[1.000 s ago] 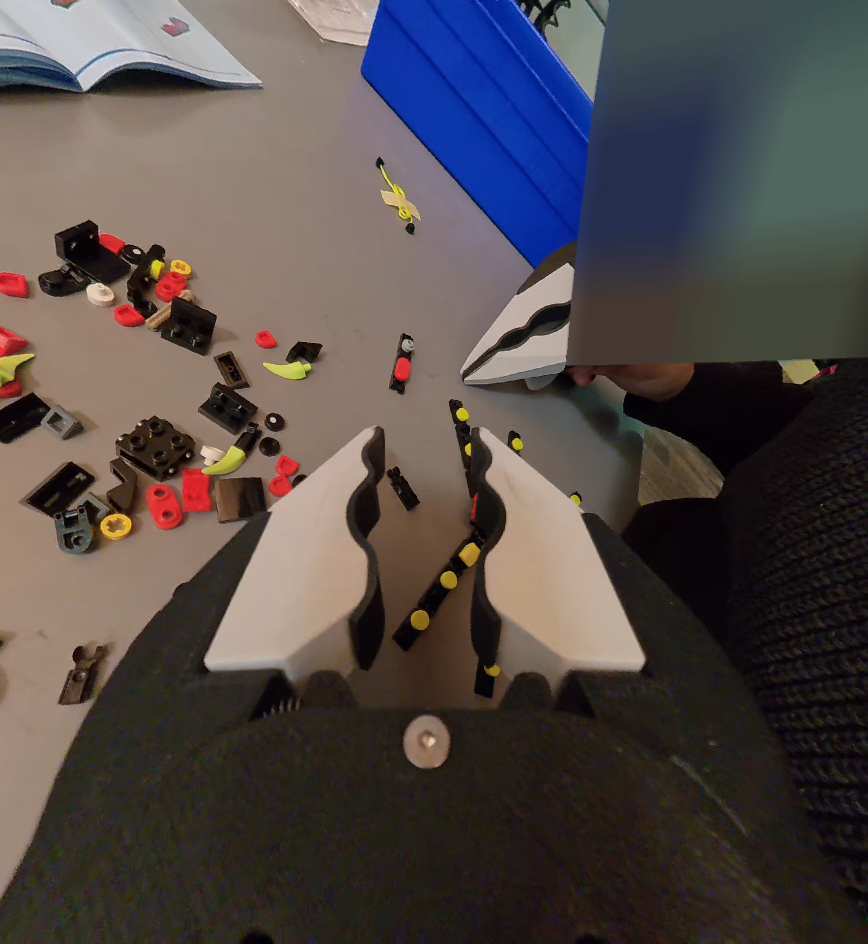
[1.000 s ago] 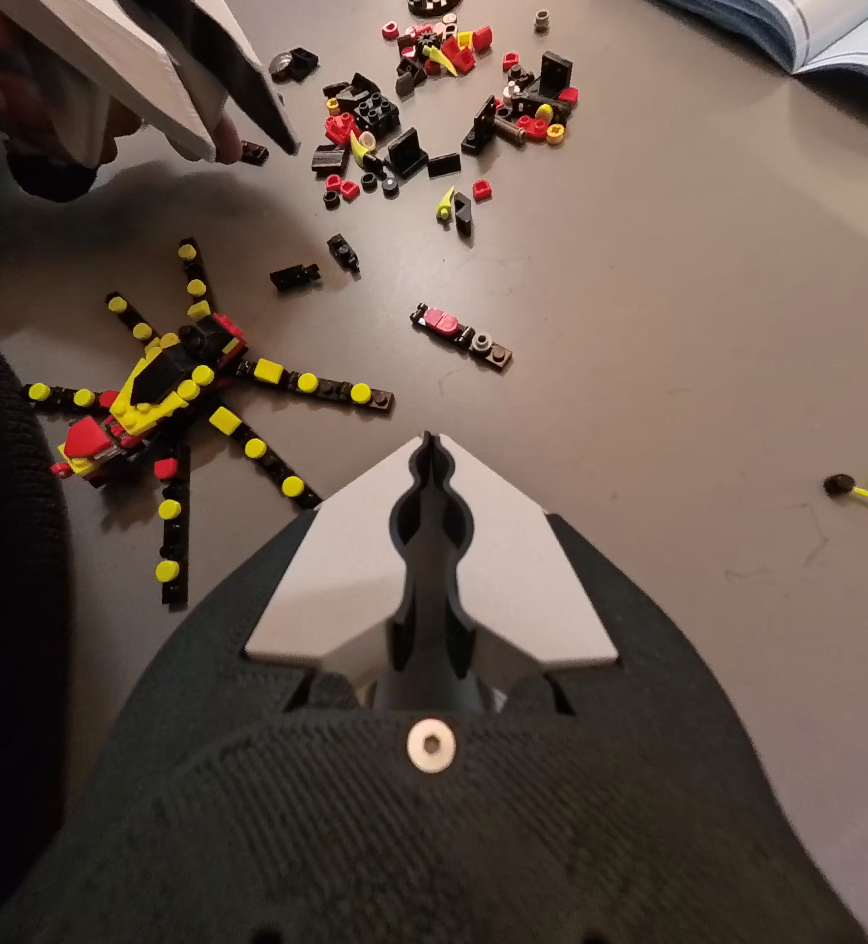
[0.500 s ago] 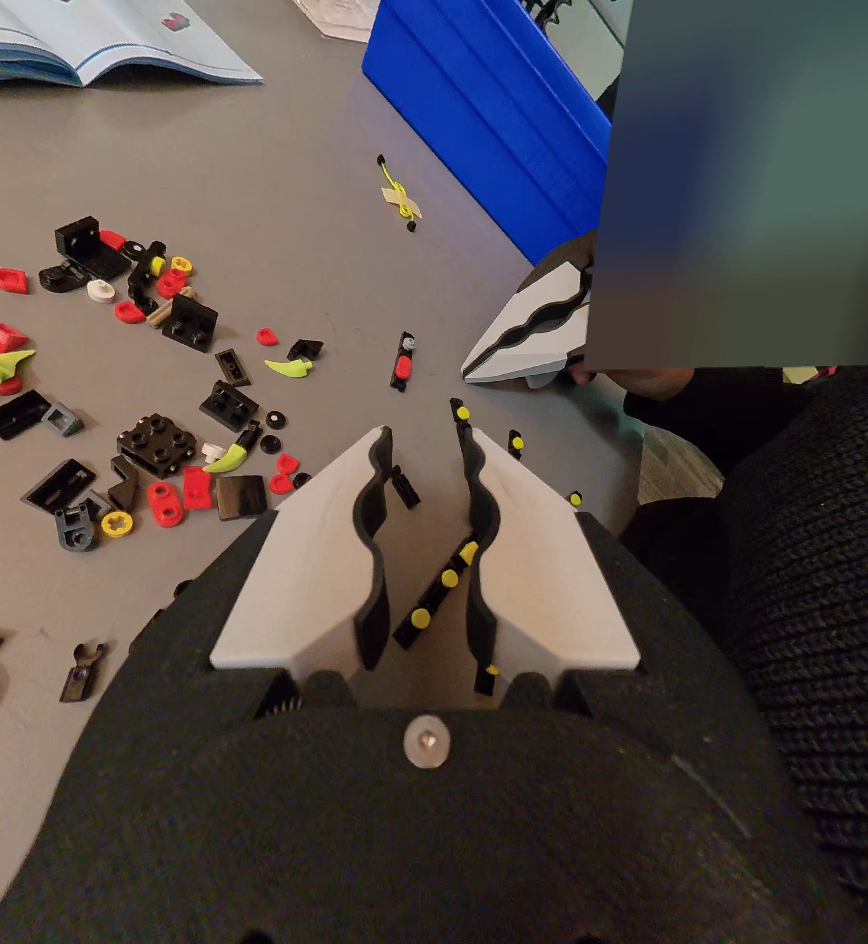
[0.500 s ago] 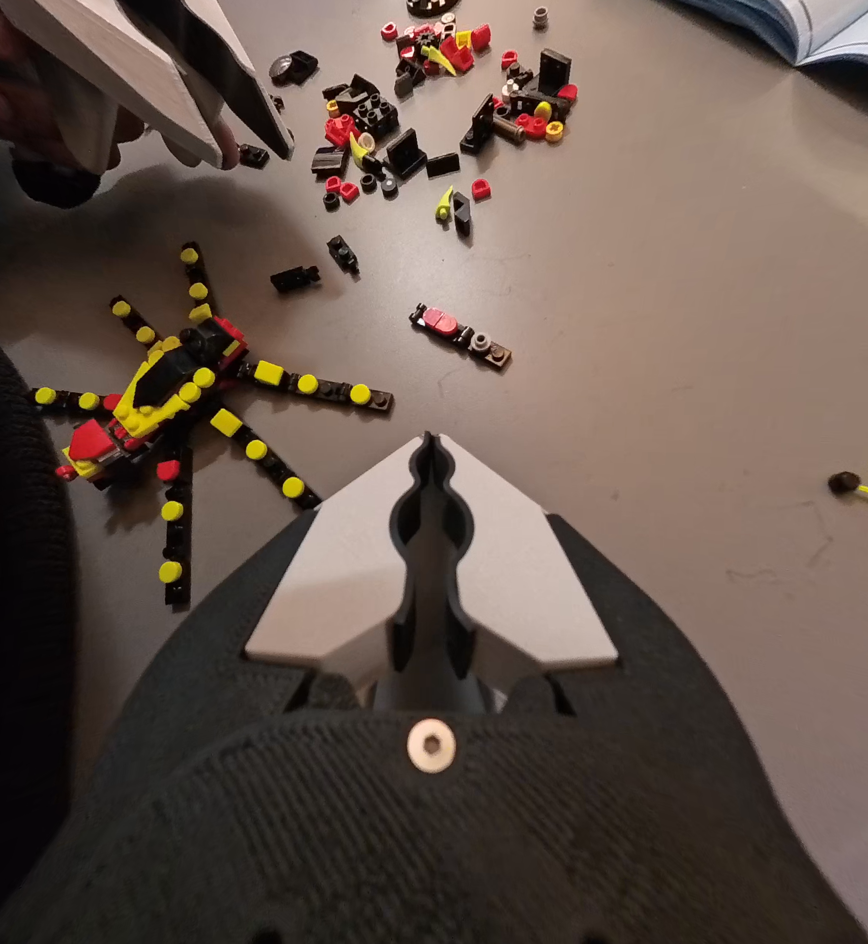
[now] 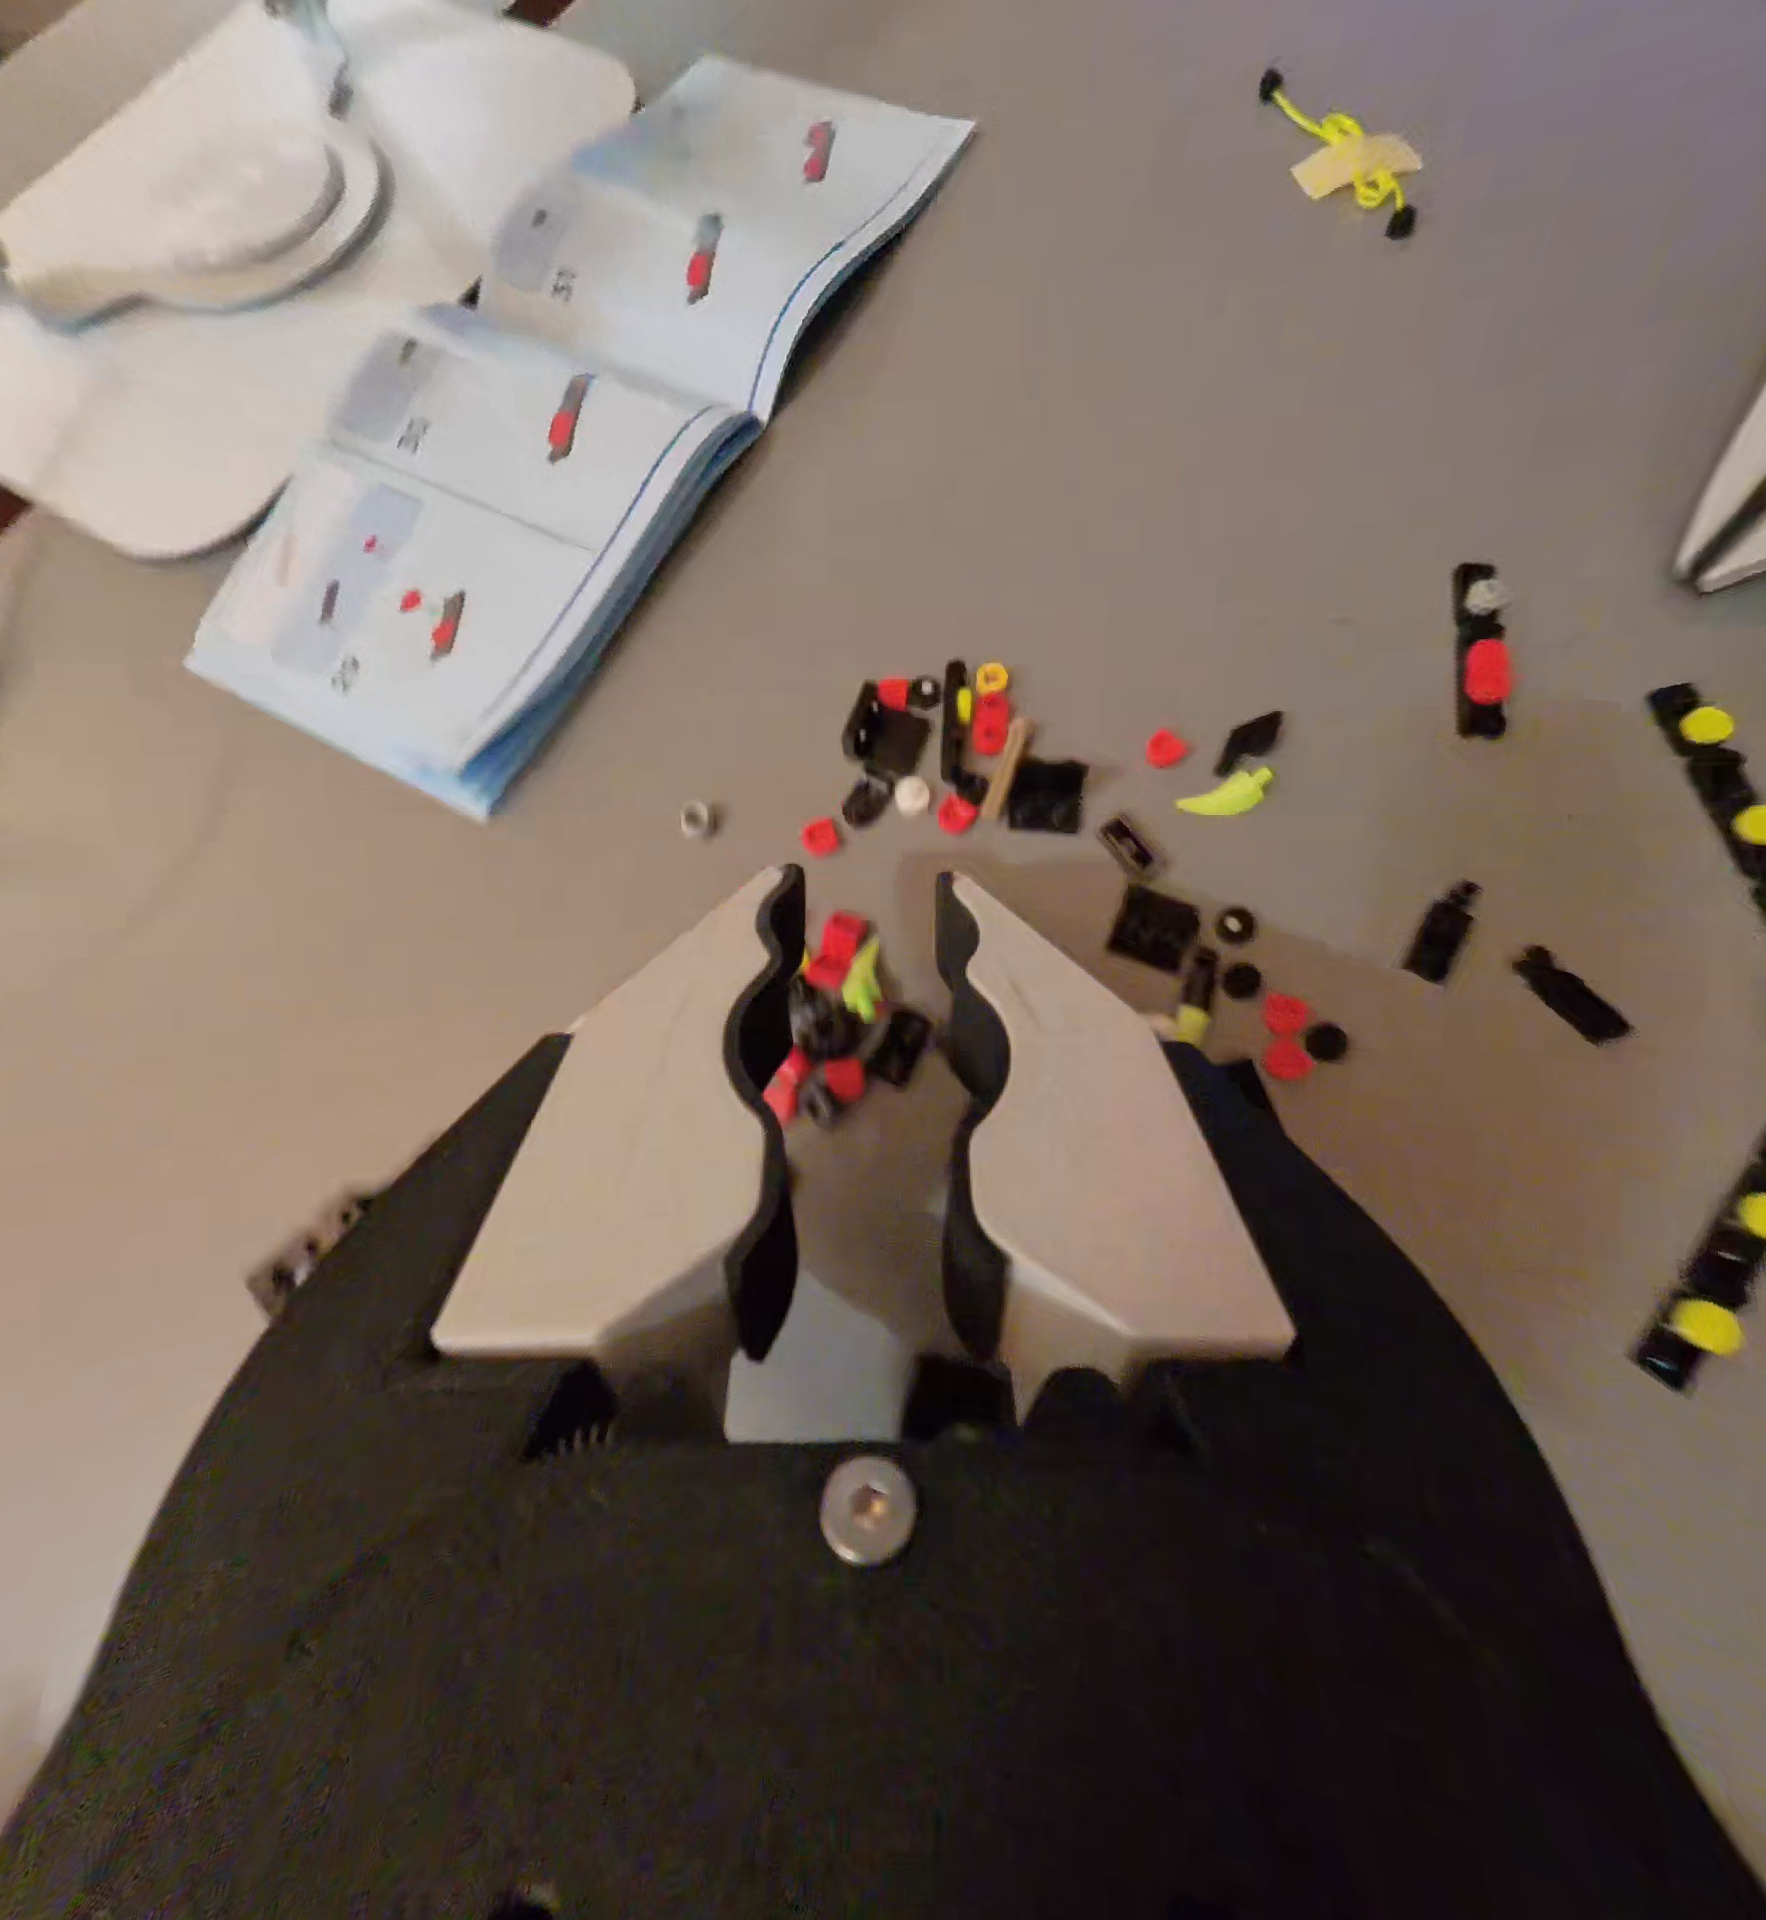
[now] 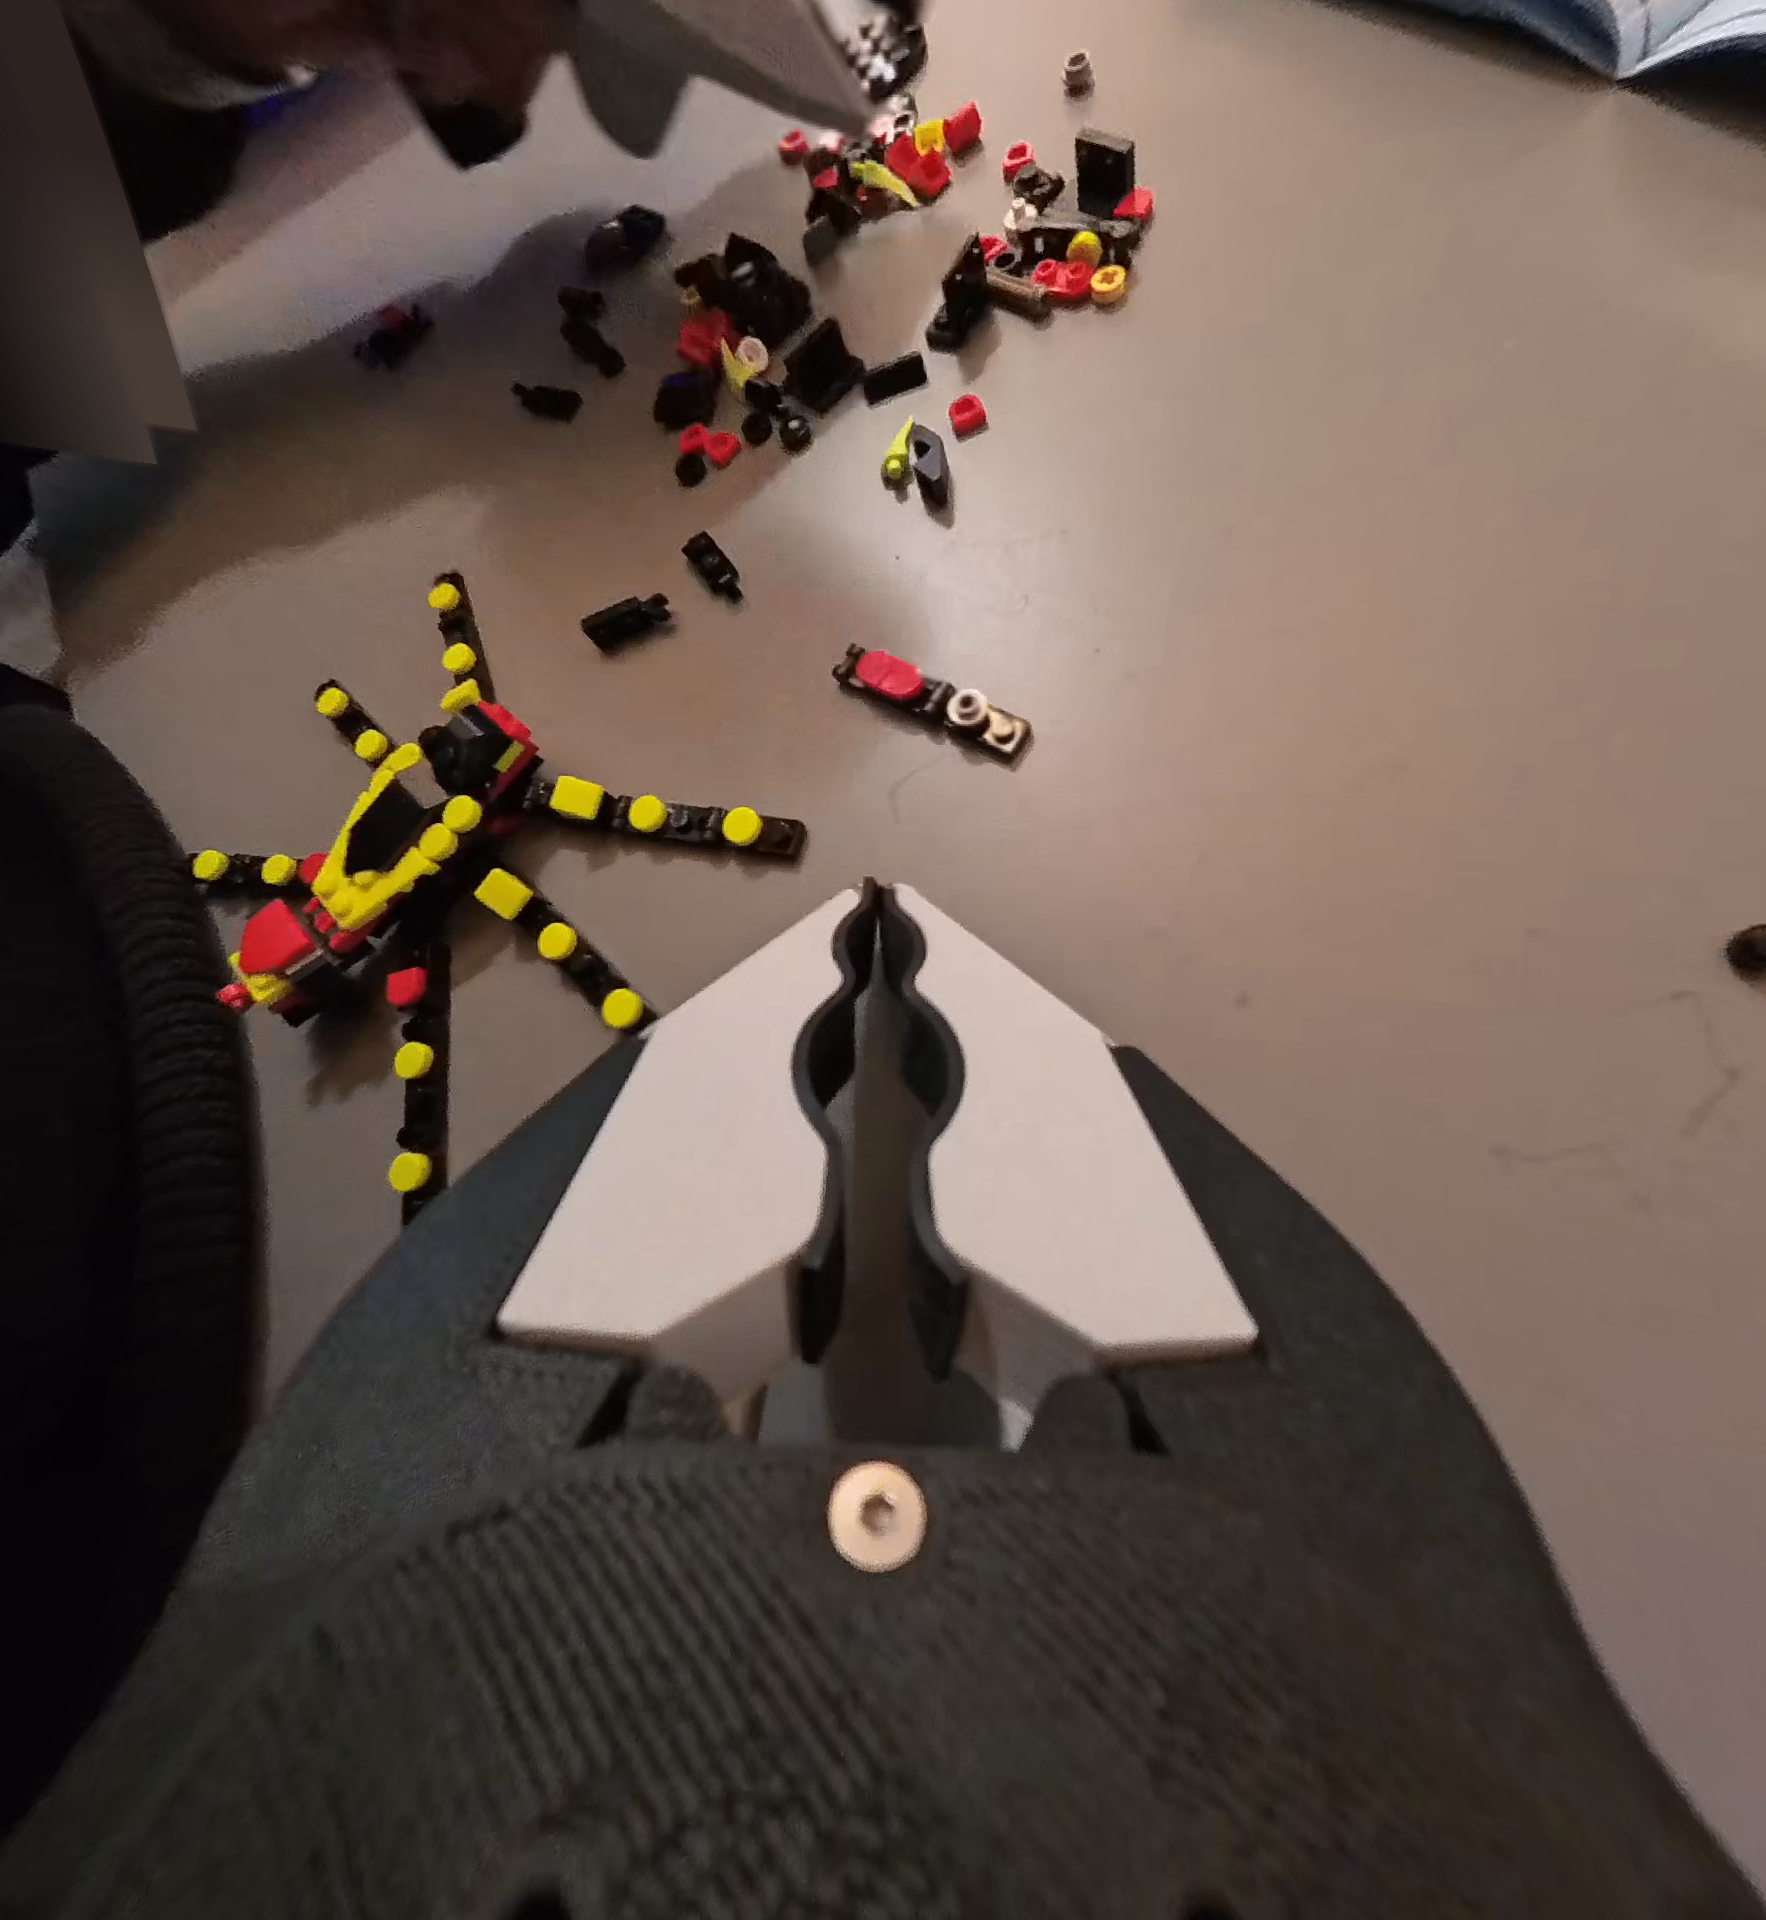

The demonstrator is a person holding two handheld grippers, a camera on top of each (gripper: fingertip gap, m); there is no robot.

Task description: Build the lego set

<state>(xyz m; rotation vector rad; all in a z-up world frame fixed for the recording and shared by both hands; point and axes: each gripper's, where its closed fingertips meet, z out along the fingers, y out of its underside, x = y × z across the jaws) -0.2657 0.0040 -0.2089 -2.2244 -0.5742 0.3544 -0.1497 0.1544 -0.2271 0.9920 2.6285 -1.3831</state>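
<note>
A black, yellow and red lego spider (image 6: 391, 862) with several studded legs lies on the grey table at the left of the right wrist view; its legs (image 5: 1762, 831) show at the right edge of the left wrist view. My left gripper (image 5: 868, 883) is open and empty above a heap of small red, black and lime pieces (image 5: 843, 1018). My right gripper (image 6: 874, 894) is shut and empty, just right of the spider's legs. A black strip with a red piece (image 6: 931, 701) lies ahead of it; the strip also shows in the left wrist view (image 5: 1479, 655).
An open instruction booklet (image 5: 546, 468) lies at the far left of the left wrist view, beside a white stand base (image 5: 183, 260). A yellow-green string with black ends (image 5: 1352, 156) lies at the far right. Loose pieces (image 6: 858, 291) spread across the table middle. The gap from one gripper's tips to the other's is roughly 20 cm.
My left gripper has swung left and away from the spider to above the loose-piece heap, staying open. My right gripper has stayed shut and nearly still.
</note>
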